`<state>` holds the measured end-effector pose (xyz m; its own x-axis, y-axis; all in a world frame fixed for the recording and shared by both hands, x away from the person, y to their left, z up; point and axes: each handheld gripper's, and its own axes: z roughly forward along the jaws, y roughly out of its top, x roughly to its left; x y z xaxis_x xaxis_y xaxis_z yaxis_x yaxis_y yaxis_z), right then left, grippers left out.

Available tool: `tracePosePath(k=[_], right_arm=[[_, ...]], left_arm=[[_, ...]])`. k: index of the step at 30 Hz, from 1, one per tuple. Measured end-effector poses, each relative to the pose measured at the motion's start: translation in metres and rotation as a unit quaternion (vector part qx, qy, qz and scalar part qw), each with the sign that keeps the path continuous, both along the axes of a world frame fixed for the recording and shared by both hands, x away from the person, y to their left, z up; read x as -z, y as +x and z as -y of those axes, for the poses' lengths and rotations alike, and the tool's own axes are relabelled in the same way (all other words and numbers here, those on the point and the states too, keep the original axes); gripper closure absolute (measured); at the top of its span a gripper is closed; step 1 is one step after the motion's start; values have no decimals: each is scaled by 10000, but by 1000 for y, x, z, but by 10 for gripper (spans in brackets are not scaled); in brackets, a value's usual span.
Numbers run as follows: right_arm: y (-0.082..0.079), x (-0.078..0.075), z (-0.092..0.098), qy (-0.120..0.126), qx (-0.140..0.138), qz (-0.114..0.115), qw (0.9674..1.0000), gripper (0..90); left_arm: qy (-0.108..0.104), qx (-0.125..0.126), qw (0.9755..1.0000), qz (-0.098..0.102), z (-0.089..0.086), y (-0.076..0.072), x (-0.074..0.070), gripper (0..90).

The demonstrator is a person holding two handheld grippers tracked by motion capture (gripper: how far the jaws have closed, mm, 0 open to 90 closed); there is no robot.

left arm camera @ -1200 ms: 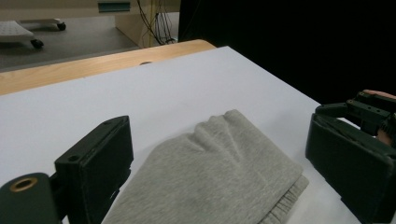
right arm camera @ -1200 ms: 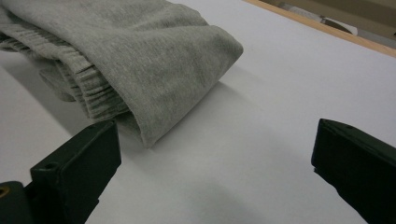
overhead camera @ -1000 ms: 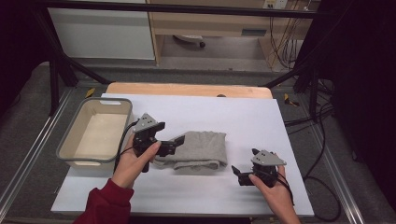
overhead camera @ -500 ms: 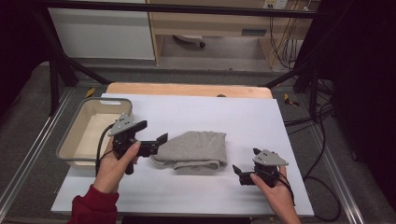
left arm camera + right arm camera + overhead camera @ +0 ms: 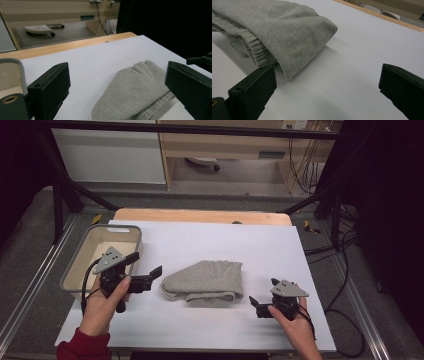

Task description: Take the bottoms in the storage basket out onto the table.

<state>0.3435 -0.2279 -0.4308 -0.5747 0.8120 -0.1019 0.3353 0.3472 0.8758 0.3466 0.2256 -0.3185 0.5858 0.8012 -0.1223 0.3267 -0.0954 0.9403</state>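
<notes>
- Right gripper [image 5: 261,301] sat low at the near right of the table [image 5: 280,245], held from behind by the right hand [image 5: 295,322]; jaws apart, nothing between them, aimed left at the cloth [image 5: 206,281].
- In the right gripper view the cloth's [image 5: 284,32] near folded corner lay just ahead of one jaw, not touching as far as I could tell; ribbed hem visible under the top layer.
- Left gripper [image 5: 145,270] was held a bit off the table by the left hand [image 5: 102,302], between cloth and bin [image 5: 80,265]; jaws wide, empty, pointing right at the cloth's rounded end.
- Cloth was mid-table, folded into a flat grey bundle, lying between the two grippers and clear of both.
- Handling, my read: soft knit, light, limp, no stiffness. It would sag and could unfold if lifted from one point. Not fragile, not slippery against the pads.
- Best hold: pinch through all layers at a folded edge, one gripper at each end, so the fold stays together.
- Bin sat at the far left edge; looked empty, though its near inside wall was hidden.
</notes>
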Motion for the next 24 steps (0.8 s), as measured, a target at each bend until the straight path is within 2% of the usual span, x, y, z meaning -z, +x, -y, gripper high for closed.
tracePosePath(k=[11,24], right_arm=[[0,0,0,-18,29,18,10000,19],[0,-1,1,-8,36,43,10000,19]], left_arm=[[-84,-148,9997,152,-23,-11,-7,54],[-120,-393,9991,139,-48,-14,-4,56]])
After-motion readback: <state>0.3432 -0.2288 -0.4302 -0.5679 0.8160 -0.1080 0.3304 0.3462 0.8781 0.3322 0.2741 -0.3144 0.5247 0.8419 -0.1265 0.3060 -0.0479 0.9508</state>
